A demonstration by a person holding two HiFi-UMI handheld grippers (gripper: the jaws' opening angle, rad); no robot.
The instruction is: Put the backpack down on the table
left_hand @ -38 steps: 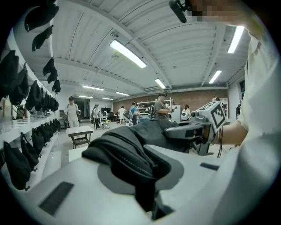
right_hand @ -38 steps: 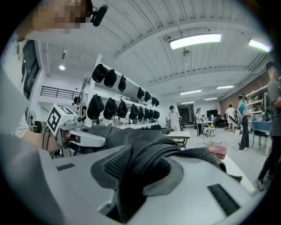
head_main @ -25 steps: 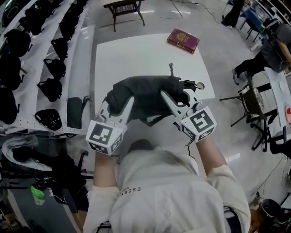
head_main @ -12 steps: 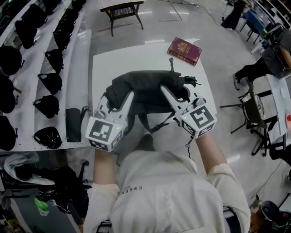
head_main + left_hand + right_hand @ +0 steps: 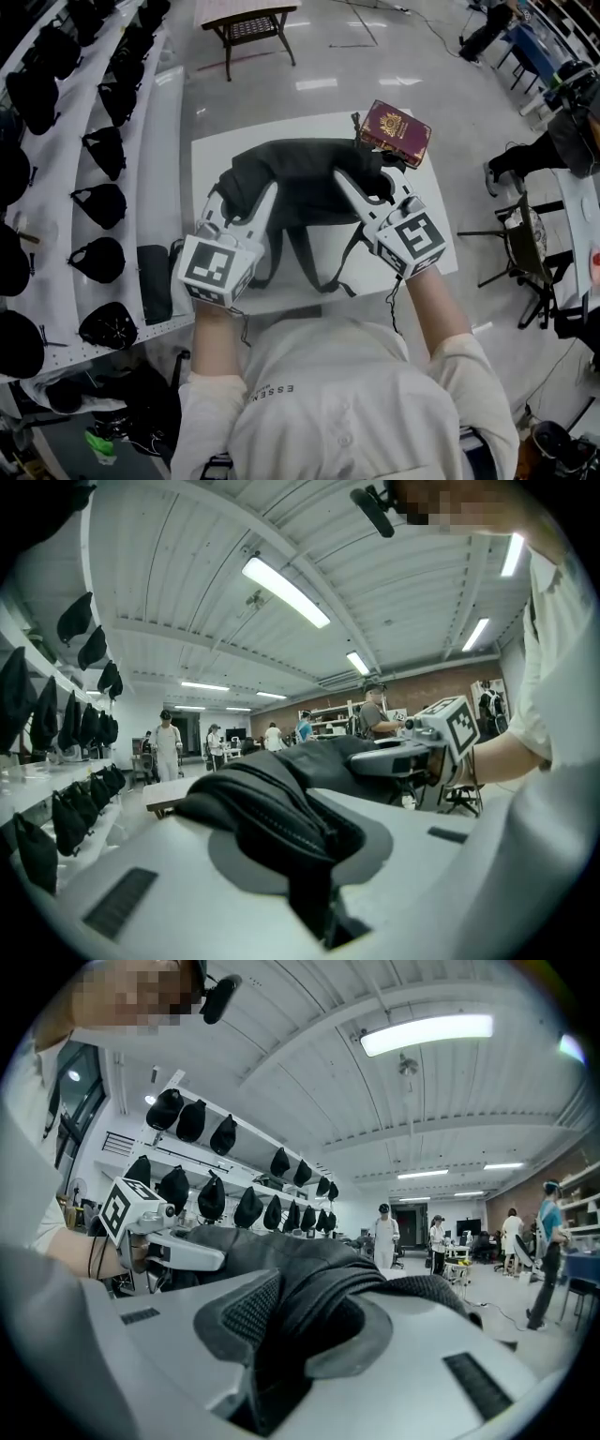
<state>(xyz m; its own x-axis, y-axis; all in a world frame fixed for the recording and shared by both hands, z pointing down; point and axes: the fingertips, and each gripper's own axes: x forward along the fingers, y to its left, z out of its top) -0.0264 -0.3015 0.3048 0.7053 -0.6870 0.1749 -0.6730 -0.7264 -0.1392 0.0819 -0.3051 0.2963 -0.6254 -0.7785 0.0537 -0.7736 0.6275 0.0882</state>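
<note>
backpack (image 5: 300,178): black, slumped crosswise over the far half of the white table (image 5: 422,267); contact with the tabletop unclear
straps (image 5: 309,258): two, trailing from the backpack toward the table's near edge
left gripper (image 5: 246,204): at the backpack's left end, jaws pressed into the fabric, marker cube facing up
right gripper (image 5: 361,194): at the backpack's right end, jaws likewise in the fabric
book (image 5: 395,132): maroon with a gold emblem, at the table's far right corner, just beside the backpack
shelves (image 5: 141,178): white, left of the table, lined with black bags (image 5: 98,148)
small dark table (image 5: 248,21): on the floor beyond, well apart
</note>
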